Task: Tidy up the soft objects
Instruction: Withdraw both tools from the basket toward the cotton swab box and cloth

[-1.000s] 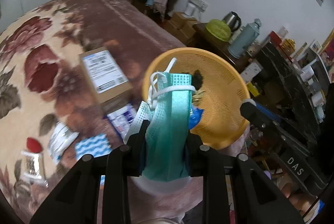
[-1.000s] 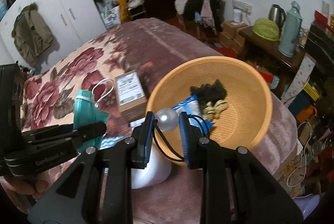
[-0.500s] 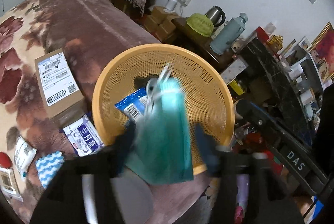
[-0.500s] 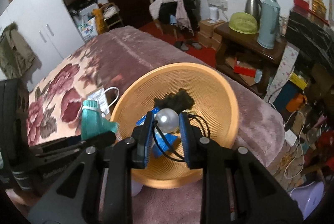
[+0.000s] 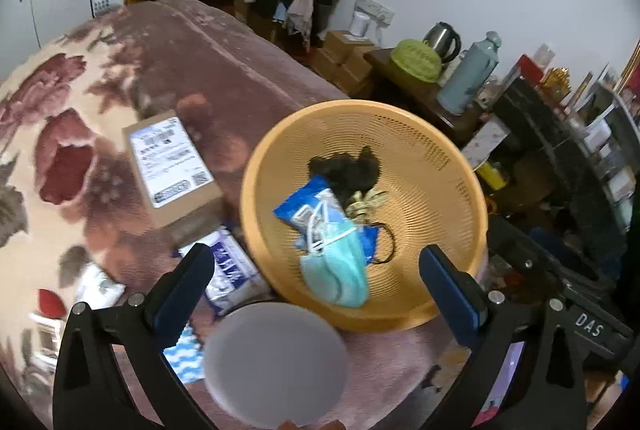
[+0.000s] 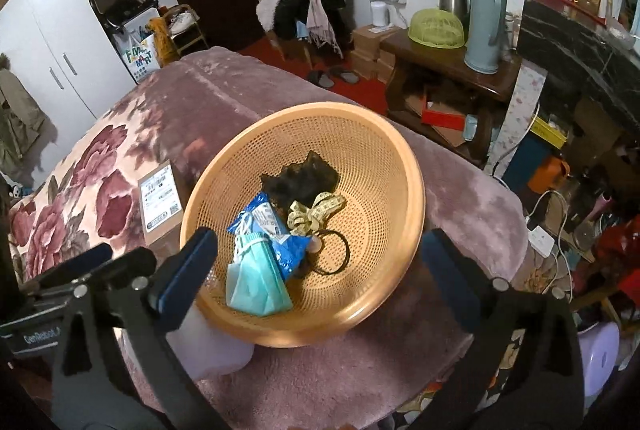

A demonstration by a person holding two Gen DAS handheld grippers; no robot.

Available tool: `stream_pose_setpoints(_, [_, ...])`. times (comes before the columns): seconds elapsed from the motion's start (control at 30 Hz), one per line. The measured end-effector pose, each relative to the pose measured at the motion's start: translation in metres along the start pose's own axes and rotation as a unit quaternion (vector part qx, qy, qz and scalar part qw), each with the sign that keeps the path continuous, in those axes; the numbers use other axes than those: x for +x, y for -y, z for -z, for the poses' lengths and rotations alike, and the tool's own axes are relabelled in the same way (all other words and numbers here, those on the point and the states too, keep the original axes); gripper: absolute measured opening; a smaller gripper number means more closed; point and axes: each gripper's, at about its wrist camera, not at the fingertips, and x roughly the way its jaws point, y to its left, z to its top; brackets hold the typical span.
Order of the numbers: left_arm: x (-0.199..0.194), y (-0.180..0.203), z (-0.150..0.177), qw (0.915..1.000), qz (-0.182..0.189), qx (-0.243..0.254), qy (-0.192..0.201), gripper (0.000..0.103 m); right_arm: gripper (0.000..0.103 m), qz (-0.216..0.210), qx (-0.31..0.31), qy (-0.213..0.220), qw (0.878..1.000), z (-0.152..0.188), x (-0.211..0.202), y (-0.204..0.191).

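An orange mesh basket (image 5: pixel 424 157) (image 6: pixel 384 165) sits on the bed near its edge. In it lie a teal face mask (image 5: pixel 340 270) (image 6: pixel 256 282), a blue packet (image 5: pixel 308 205) (image 6: pixel 280 234), a black furry piece (image 5: pixel 348 169) (image 6: pixel 304 177), a yellow tape measure (image 6: pixel 316 209) and a black hair tie (image 6: pixel 332 254). My left gripper (image 5: pixel 316 290) is open and empty above the basket's near rim. My right gripper (image 6: pixel 316 270) is open and empty over the basket.
A cardboard box (image 5: pixel 172 161) (image 6: pixel 158 197) lies left of the basket on the floral blanket (image 5: pixel 52 133). Tissue packs (image 5: pixel 232 270) and small packets (image 5: pixel 96 286) lie nearer. A white round lid (image 5: pixel 276 358) is close below. A wooden side table (image 6: pixel 448 65) stands beyond the bed.
Both grippers have opened. The teal mask has dropped from the left gripper into the basket. The pearl hair tie has left the right gripper and lies in the basket.
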Motion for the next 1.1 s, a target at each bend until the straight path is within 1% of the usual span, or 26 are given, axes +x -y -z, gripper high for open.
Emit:
stream_pose_setpoints(0.47, [-0.022,-0.023,0.013,0.9998,-0.017,-0.012,0.003,0.102,0.103,0.001,-0.021,-0.005,1.0,0.008,-0.009,-0.023])
stream_pose_setpoints(0.63, [-0.032,-0.043,0.021,0.9993,-0.029,-0.023,-0.001,0.102,0.103,-0.003,-0.034,-0.01,0.999,0.012,-0.009,-0.04])
stream_pose_setpoints(1.1, [-0.06,-0.103,0.041,0.9971,-0.043,-0.063,0.007,0.102,0.103,-0.026,-0.081,-0.017,0.996,0.026,-0.014,-0.1])
